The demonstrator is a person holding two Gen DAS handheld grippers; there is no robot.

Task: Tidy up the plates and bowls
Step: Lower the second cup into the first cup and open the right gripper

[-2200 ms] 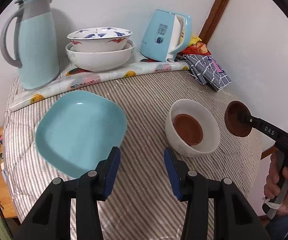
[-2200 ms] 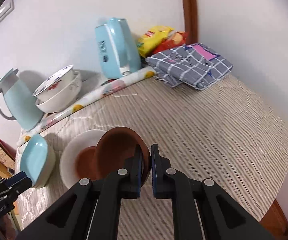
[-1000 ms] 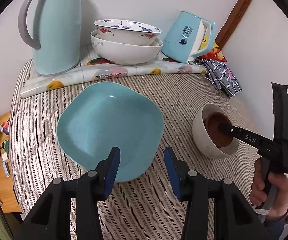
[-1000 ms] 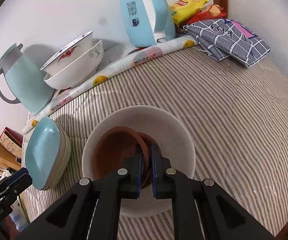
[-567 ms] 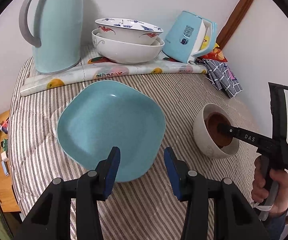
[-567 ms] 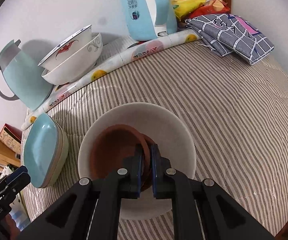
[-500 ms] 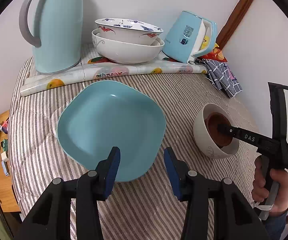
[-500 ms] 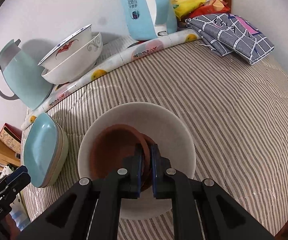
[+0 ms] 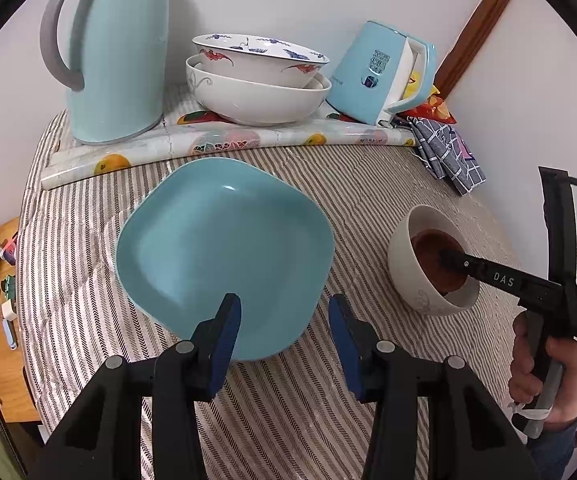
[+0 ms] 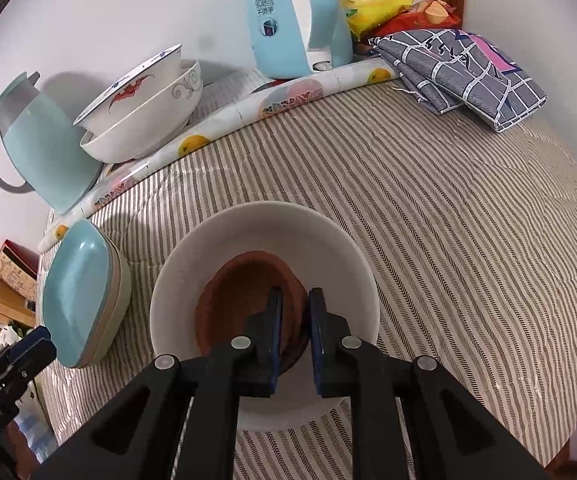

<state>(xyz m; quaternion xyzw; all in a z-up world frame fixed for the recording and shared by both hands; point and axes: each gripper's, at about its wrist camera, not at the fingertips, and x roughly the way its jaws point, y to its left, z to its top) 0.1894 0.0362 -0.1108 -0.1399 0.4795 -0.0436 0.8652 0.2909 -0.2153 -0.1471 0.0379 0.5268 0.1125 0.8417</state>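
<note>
A square teal plate (image 9: 224,256) lies on the striped tablecloth, its near edge between the fingers of my open left gripper (image 9: 284,332). It also shows in the right wrist view (image 10: 78,292), at the left. A white bowl (image 10: 264,232) holds brown dishes (image 10: 240,292). My right gripper (image 10: 293,328) reaches into that bowl with its jaws slightly apart around the brown dish's rim. In the left wrist view the white bowl (image 9: 408,264) sits at the right with the right gripper (image 9: 448,258) inside it. Two stacked patterned bowls (image 9: 256,80) stand at the back.
A teal thermos jug (image 9: 116,52) stands back left and a teal kettle (image 9: 380,76) back right. A rolled fruit-print mat (image 9: 224,144) lies across the back. A folded checked cloth (image 10: 460,76) and snack bags (image 10: 388,4) lie at the far right. The table edge drops off right.
My right gripper lowered the brown dish into the white bowl and its jaws have just opened slightly. My left gripper moved closer to the teal plate.
</note>
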